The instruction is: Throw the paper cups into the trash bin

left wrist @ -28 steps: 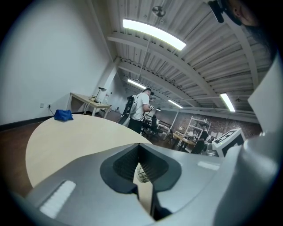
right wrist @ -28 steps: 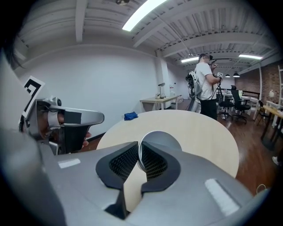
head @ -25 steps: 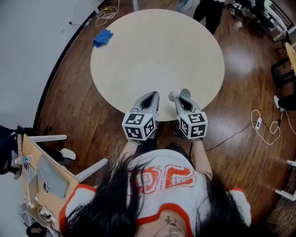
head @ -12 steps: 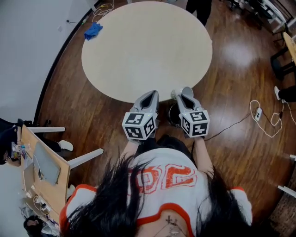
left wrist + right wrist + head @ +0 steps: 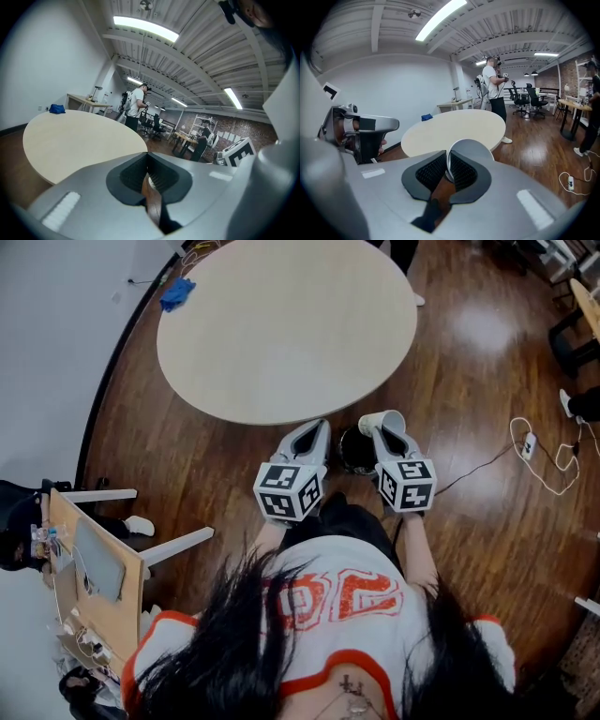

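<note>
Here the right gripper (image 5: 385, 434) pinches the wall of a paper cup (image 5: 380, 418), which juts out past its tips. The dark round shape on the floor just left of and below the cup, probably the trash bin (image 5: 353, 450) (its rim is hard to make out), sits between the two grippers. The left gripper (image 5: 315, 431) has its jaws nearly together on nothing, so the drop falls to the right hand.

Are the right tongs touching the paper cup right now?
Touching. The right gripper view shows the right tongs closed on the paper cup, with its rim pinched between the two pads.
</note>
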A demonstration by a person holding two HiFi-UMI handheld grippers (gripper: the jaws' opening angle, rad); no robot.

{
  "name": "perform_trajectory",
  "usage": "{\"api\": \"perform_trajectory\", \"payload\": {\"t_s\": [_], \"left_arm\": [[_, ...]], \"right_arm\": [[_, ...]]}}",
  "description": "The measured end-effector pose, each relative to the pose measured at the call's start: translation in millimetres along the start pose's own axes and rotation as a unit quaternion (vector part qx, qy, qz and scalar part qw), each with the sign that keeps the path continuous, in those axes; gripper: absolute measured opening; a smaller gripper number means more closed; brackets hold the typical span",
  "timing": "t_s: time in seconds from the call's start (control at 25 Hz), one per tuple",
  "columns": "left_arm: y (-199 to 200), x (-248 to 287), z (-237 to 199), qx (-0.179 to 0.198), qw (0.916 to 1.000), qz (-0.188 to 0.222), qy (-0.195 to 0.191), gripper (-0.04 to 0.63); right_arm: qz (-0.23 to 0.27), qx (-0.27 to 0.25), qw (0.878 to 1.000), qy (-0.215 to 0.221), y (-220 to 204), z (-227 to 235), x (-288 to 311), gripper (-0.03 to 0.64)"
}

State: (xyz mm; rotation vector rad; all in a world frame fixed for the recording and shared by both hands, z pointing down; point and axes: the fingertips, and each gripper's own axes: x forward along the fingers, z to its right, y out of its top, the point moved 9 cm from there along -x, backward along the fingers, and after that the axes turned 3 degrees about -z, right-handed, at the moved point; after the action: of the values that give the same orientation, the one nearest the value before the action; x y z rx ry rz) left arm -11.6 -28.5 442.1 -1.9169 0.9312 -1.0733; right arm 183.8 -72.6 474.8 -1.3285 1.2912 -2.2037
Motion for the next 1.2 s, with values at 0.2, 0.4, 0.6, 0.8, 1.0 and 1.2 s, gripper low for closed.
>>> {"api": "perform_trajectory", "payload": {"t_s": [0.2,0.4,0.6,0.8,1.0,1.2], "left_arm": [[-5,2,2,0.009,0.9994,-0.02,-0.027,0.0],[-8,13,4,0.018,0.9973,-0.035,-0.062,0.0],[-12,19,10,0.044,0.9925,-0.059,-0.097,0.0],[-13,24,7,0.044,0.9897,-0.074,-0.115,0.0],[-15,33,7,0.065,0.9882,-0.074,-0.117,0.0],[-42,59,2,0.078,0.9849,-0.091,-0.126,0.0]], "right_arm": [[-0.003,0.021,0.999,-0.036,-13,5,-9,0.031],[-0.017,0.043,0.996,-0.072,-31,11,-13,0.031],[-0.036,0.063,0.992,-0.104,-51,16,-14,0.031],[-0.068,0.079,0.987,-0.122,-78,29,14,0.031],[-0.103,0.114,0.981,-0.12,-110,48,51,0.031],[-0.126,0.12,0.977,-0.126,-133,58,77,0.031]]}}
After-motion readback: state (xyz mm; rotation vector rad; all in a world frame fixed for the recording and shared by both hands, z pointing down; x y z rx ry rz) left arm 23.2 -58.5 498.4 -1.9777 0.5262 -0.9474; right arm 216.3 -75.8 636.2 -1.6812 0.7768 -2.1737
